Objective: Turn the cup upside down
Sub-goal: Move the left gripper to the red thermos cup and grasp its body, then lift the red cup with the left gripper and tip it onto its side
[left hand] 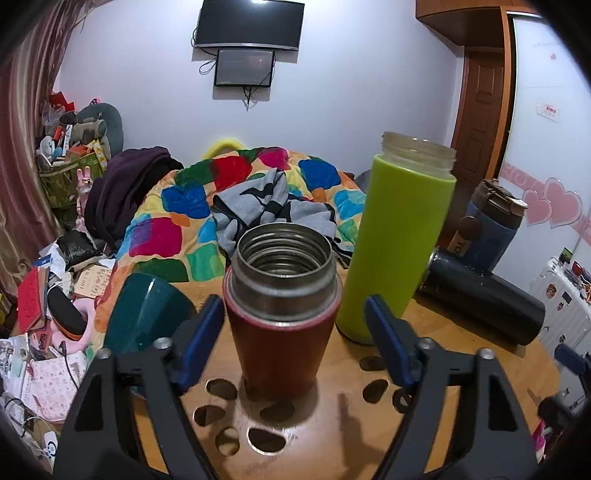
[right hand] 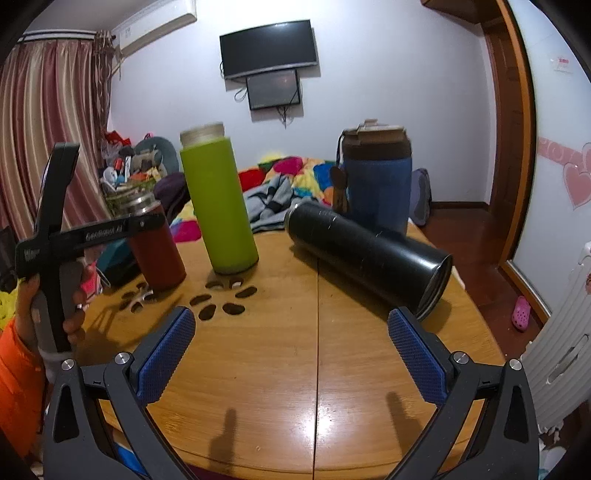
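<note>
1. So: red cup (left hand: 282,314) stands upright on the round wooden table (right hand: 258,369), mouth up, steel threaded neck w/ no lid. It sits right by the cluster of oval cut-outs (left hand: 221,389) in the tabletop.
2. Left gripper (left hand: 295,339): tongs spread wide, blue pads either side of the red cup's body, visible gap on both sides, not touching. Cup is between the fingers, roughly centred.
3. Right gripper (right hand: 291,354): tongs wide apart too, holding nothing, hovering over bare table nr the front edge. Only tabletop between its blue pads.
4. In right wrist view, the person's left hand (right hand: 55,295) grips the left tool's handle at the far left; orange sleeve (right hand: 14,387) below it. Red cup shows just behind that tool's crossbar.
5. Green bottle (left hand: 400,240) upright, open top, just beside the red cup on its right & a bit further back. Apart from it, not touching as far as I can tell.
6. Black flask (right hand: 365,254) lies on its side on the table, right of the green bottle, open end toward the right gripper's side.
7. Blue jug (right hand: 376,177) w/ dark lid stands upright behind the black flask, nr the far table edge.
8. Teal cup (left hand: 147,314) left of the red cup, tilted, partly hidden by the left finger; can't tell what it rests on.
9. Bkgd: bed w/ multicolour quilt (left hand: 177,206), wall TV (left hand: 251,24), striped curtain (right hand: 48,110).
</note>
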`<state>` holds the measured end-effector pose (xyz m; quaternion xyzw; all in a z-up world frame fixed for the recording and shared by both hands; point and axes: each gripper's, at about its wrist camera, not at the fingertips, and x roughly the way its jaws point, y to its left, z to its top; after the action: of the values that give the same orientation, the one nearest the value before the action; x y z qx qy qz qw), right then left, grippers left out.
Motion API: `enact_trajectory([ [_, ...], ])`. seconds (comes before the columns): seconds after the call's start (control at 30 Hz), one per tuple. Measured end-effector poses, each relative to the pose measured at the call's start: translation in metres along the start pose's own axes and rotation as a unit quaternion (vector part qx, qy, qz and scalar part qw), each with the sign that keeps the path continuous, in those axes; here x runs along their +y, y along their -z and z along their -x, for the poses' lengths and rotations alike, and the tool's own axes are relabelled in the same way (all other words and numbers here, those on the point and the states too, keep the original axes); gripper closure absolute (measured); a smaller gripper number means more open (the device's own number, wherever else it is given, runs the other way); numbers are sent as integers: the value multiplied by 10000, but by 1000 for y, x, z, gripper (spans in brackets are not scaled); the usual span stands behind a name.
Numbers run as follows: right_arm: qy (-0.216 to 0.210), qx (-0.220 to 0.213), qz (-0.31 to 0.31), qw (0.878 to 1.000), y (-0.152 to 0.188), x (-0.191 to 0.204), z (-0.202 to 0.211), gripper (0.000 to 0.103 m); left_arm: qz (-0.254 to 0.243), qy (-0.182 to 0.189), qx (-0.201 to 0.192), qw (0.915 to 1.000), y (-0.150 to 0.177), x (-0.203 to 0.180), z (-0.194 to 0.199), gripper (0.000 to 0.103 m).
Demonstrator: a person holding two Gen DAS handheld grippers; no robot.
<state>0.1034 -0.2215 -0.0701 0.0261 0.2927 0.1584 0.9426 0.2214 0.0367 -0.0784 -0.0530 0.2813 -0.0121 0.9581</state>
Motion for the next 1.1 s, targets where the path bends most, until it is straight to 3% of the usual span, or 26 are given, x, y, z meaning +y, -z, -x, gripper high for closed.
enact_trajectory([
  [0.07, -9, 58, 110, 9999, 3, 4, -5, 0, -44, -67, -74, 9999, 1, 2, -1, 41],
  [0.2, -72, 51, 313, 9995, 7, 13, -9, 0, 37, 243, -31, 9997, 2, 8, 4, 41],
  [0.4, -357, -15, 663, 9972, 11, 30, -4, 0, -256, 569, 0, 9980, 16, -6, 28, 42],
  [0.53, -642, 61, 895, 9939, 14, 44, -7, 0, -367, 1058, 141, 9936, 28, -19, 49, 42],
  [0.77, -1191, 277, 1234, 9848, 21, 77, -22, 0, -226, 2056, 535, 9769, 40, -31, 79, 41],
  [0.87, -1381, 277, 1339, 9809, 21, 86, -28, 7, -95, 2388, 685, 9686, 42, -32, 84, 41],
  [0.93, -1480, 290, 1386, 9788, 22, 91, -32, 19, -53, 2477, 712, 9662, 43, -32, 85, 41],
  [1.0, -1581, 362, 1404, 9767, 20, 93, -38, 34, -45, 2499, 697, 9657, 42, -32, 84, 41],
  [1.1, -1690, 379, 1422, 9746, 21, 97, -44, 42, -7, 2463, 625, 9672, 41, -28, 83, 41],
])
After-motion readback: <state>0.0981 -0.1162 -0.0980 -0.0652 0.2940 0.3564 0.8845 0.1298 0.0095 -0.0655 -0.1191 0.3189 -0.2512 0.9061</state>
